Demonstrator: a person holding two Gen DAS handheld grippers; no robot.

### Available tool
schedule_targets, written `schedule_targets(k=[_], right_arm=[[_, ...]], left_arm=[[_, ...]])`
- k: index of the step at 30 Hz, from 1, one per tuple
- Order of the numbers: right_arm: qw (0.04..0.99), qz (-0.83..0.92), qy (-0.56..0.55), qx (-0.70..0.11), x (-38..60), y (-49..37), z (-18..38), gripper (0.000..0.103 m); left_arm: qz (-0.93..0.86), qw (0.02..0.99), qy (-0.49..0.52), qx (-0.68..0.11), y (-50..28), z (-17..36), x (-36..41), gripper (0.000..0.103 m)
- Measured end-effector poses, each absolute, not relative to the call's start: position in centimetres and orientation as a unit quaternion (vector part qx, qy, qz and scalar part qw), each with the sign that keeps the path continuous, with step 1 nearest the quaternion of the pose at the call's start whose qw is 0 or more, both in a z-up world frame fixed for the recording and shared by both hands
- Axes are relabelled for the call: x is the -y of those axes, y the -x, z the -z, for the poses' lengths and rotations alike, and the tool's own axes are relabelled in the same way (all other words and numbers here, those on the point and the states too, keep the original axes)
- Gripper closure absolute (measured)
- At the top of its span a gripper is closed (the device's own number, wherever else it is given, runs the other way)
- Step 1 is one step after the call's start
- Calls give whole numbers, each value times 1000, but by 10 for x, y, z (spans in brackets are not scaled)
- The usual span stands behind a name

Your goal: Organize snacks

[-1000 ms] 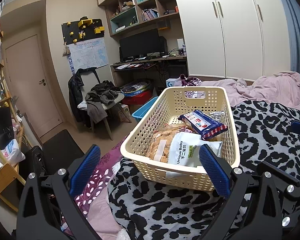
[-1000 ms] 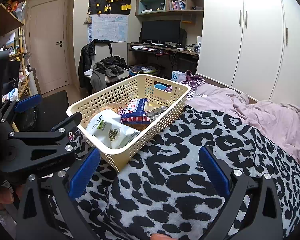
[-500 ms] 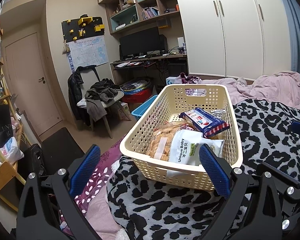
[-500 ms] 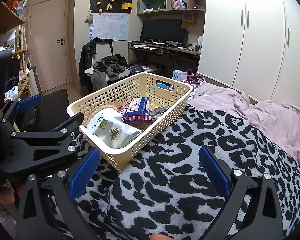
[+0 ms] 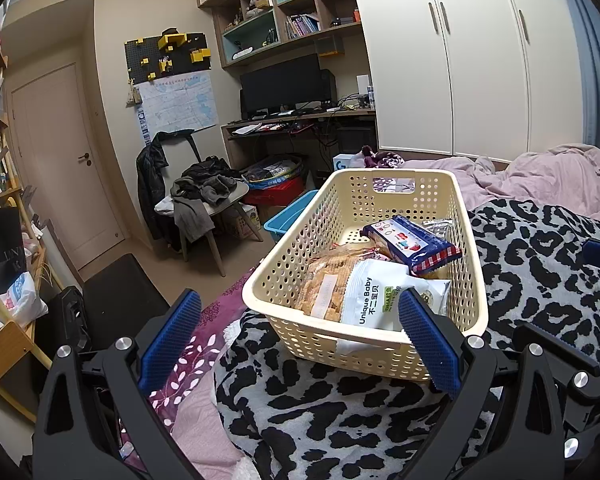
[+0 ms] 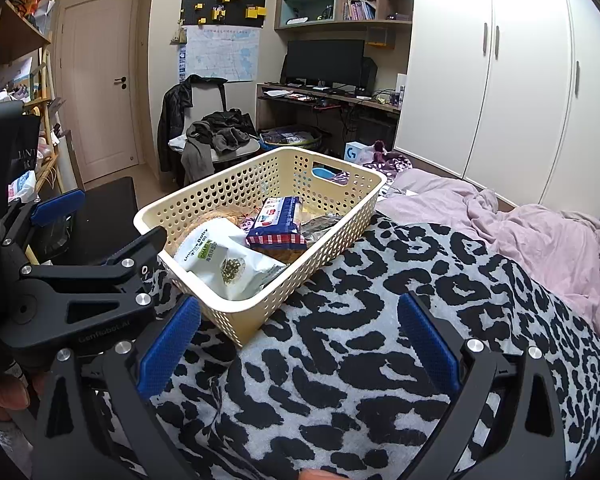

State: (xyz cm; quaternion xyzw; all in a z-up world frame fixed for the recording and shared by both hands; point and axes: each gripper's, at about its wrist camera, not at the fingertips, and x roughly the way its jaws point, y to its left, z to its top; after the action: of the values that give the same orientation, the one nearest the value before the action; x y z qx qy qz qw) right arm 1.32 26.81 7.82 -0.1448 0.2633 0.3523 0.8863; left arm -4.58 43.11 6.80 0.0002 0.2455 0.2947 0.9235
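Note:
A cream perforated basket rests on the leopard-print blanket. Inside lie a white "Unique Baby" pouch, a blue biscuit pack with a red checked end, a clear bag of golden crackers and a dark foil packet. My left gripper hangs open just before the basket's near end, holding nothing. My right gripper stands open over the blanket, right of the basket, empty. The left gripper's black frame shows in the right wrist view.
A pink duvet is bunched at the far right of the bed. Beyond the bed stand a chair heaped with clothes, a blue bin, a desk with a monitor, white wardrobes and wooden shelves at left.
Both views have shifted slightly, with the basket now a little lower and closer in the left wrist view. Both grippers stay open and nothing in the basket has moved.

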Motion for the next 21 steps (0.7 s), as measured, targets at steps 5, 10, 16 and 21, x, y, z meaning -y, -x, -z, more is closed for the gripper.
schedule_targets(k=[5,10,16,21], right_arm=[[886,-354,146,-262,-269,-12,-78,5],[883,-360,143,-265,-269,-11,-79,5],[881,-366,139,-266,-269,-11,-79,5],[882,-369,139,-259,-269,-8,-80,5]], left_arm=[[-295,924,0,-245,46,-69,-431,3],[-295,923,1,-245,46,-68,-432,3],[-295,924,0,-245,46,-69,-432,3],[-295,924,0,-245,47,-69,-433,3]])
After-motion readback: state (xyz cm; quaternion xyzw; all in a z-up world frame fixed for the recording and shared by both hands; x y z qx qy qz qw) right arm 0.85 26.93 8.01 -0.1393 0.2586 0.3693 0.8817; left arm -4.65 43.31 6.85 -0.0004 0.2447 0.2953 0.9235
